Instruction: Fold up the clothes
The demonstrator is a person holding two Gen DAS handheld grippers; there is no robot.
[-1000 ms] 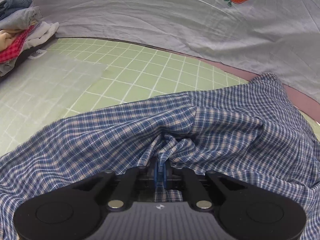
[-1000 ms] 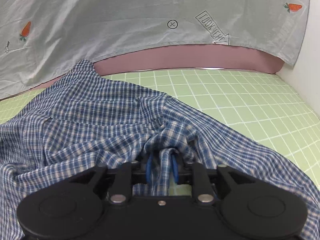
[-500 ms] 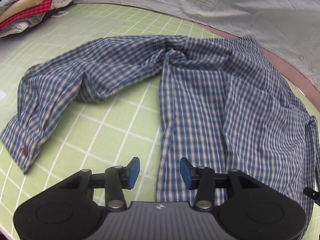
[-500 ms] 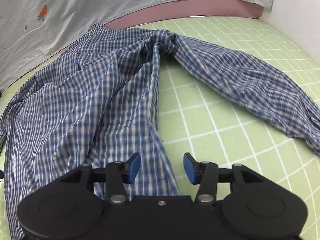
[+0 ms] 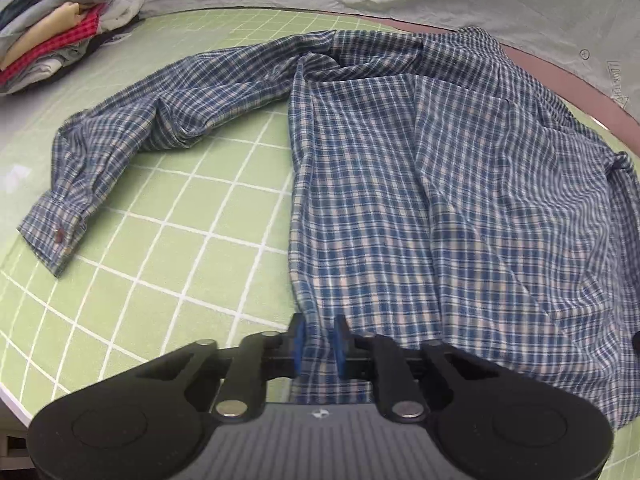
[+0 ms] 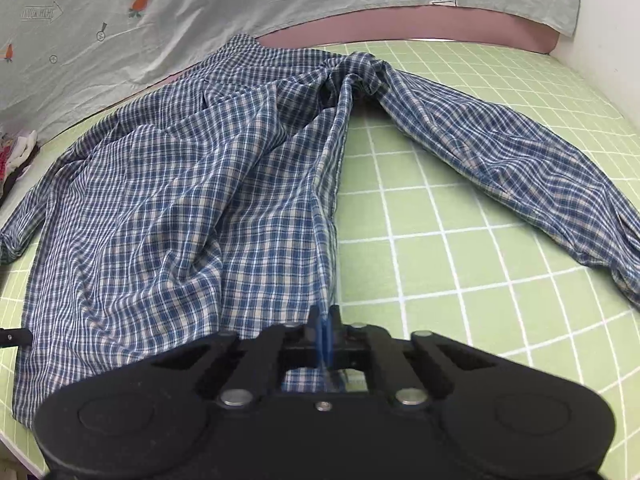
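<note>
The blue-and-white checked cotton shirt (image 5: 440, 184) lies spread on the green gridded mat (image 5: 192, 280), sleeves out, unfolded. The left gripper (image 5: 319, 344) and right gripper (image 6: 323, 334) each pinch its near hem; every fold remains.

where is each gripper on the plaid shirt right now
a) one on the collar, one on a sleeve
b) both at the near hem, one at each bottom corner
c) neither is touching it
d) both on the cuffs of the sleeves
b: the left gripper and the right gripper each have the near hem of the plaid shirt between their fingers, while both sleeves lie free on the green grid mat.
</note>
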